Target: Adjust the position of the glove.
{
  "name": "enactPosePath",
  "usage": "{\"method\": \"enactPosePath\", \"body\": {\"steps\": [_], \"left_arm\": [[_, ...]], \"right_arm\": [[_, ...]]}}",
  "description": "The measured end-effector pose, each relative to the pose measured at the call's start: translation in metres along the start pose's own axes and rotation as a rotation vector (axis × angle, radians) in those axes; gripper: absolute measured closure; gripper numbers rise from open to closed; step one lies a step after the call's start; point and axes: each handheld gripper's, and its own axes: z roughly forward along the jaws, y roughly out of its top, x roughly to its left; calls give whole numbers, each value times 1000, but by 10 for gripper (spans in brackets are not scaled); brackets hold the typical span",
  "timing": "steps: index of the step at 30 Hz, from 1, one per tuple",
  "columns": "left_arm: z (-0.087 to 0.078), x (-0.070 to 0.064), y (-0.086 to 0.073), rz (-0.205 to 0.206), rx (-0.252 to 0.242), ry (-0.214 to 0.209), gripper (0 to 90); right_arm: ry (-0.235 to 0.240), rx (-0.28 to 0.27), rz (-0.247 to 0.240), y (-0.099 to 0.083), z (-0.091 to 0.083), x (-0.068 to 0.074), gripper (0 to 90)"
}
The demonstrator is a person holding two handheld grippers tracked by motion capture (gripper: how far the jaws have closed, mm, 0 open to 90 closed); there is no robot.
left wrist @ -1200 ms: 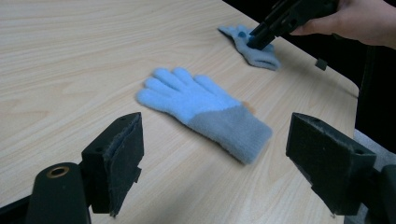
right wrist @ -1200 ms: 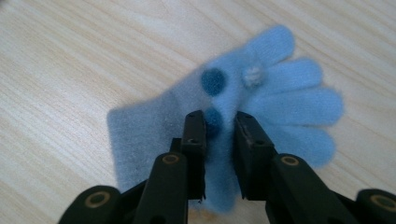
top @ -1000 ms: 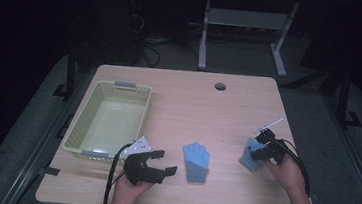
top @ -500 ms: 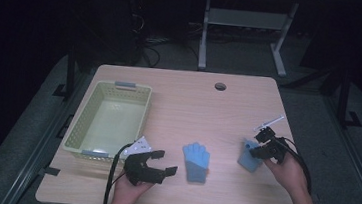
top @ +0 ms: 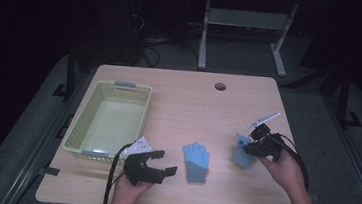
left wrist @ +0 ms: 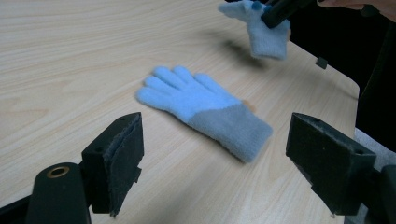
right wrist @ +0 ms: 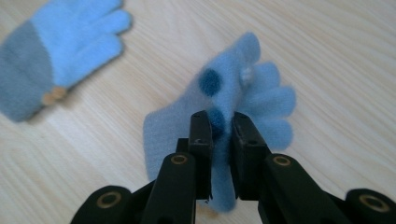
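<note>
On the right side of the counter (top: 189,103), the right gripper (top: 254,142) holds a blue glove (top: 242,155). Its jaws are pinched nearly together on a fold of the glove. In the right gripper view, the held glove (right wrist: 243,107) is bunched up between the two black jaws, and it has dark blue dots on it. In the left gripper view this glove (left wrist: 264,35) hangs from the jaws, up off the wood, with a shadow under it.

A second blue glove (top: 196,161) lies flat in the near middle of the counter. Its fingers point to the far side, and its grey cuff is at the near end. It lies between the two grippers and touches neither one.

The left gripper (top: 155,167) is near the front edge, just left of the flat glove. Its jaws are spread wide and hold nothing. In the left gripper view the flat glove (left wrist: 205,109) lies beyond the gap between them.

A pale green basket (top: 76,132) sits on the left side of the counter. A small round hole (top: 220,86) is in the wood near the far edge.
</note>
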Motion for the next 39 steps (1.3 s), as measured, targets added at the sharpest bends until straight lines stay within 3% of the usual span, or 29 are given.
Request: {"method": "enactPosePath", "body": {"steps": [16,39], "left_arm": [[-1,0,0,-1,-4,2,192],[-1,1,0,0,-9,1,192]], "right_arm": [[33,-36,-100,22,-11,28,799],[64,-45,-175,44,-14,59,795]]}}
